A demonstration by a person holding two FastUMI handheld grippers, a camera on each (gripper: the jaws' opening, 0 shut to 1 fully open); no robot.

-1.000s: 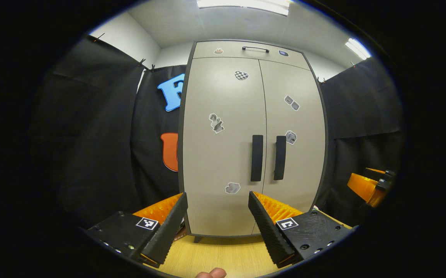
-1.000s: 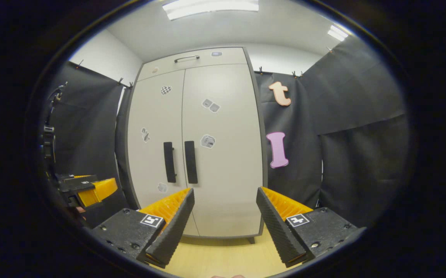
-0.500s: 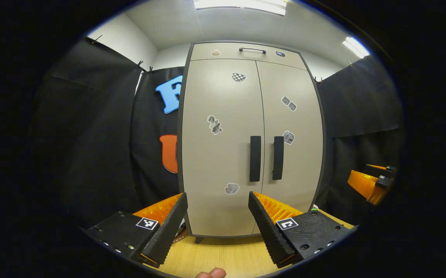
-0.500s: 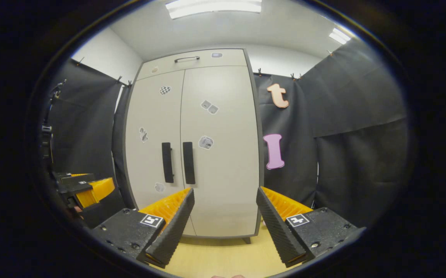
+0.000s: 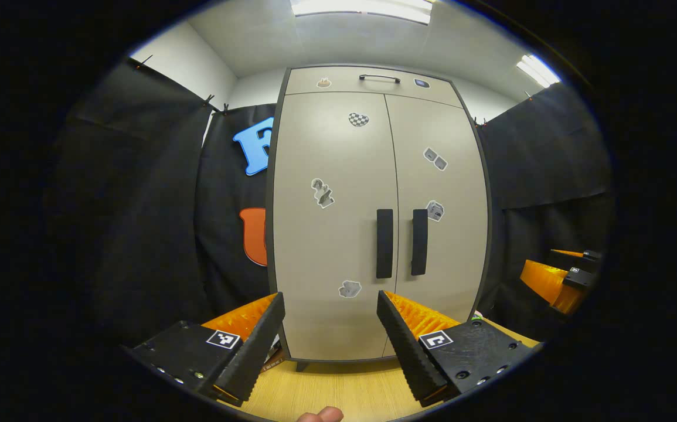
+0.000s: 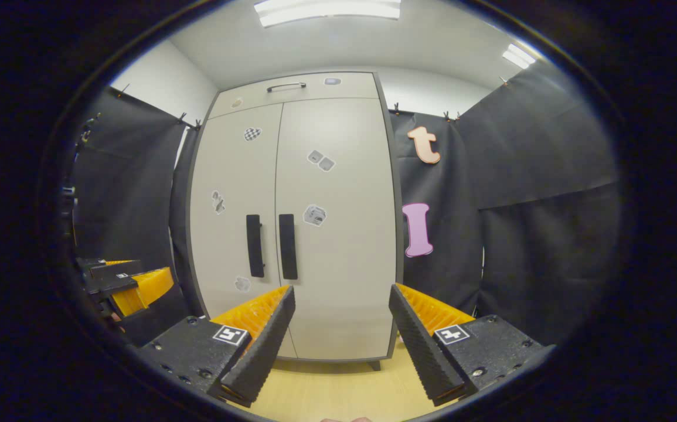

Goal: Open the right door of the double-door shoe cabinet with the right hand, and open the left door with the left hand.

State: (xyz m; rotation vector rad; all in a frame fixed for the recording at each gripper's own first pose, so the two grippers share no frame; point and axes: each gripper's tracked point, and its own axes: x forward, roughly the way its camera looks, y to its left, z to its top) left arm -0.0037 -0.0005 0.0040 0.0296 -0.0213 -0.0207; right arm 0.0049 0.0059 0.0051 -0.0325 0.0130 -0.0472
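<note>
Over the last second both doors stayed closed and the shoe cabinet [image 5: 338, 246] merely drifted slightly in view ahead of the left tool [image 5: 331, 343] and right tool [image 6: 341, 346], both spread apart and empty, so the approach has barely begun.

Your left gripper [image 5: 330, 334] carries two wedge-shaped fingers with ribbed inner faces, each mounted on a black block with small screws and a square black-and-white marker on top. Your right gripper [image 6: 342, 334] is built the same way: ridged wedges, dark screwed bases, one coded square tag per side. A fingertip [image 5: 320, 415] of yours peeks in at the bottom edge of the left gripper view.
</note>
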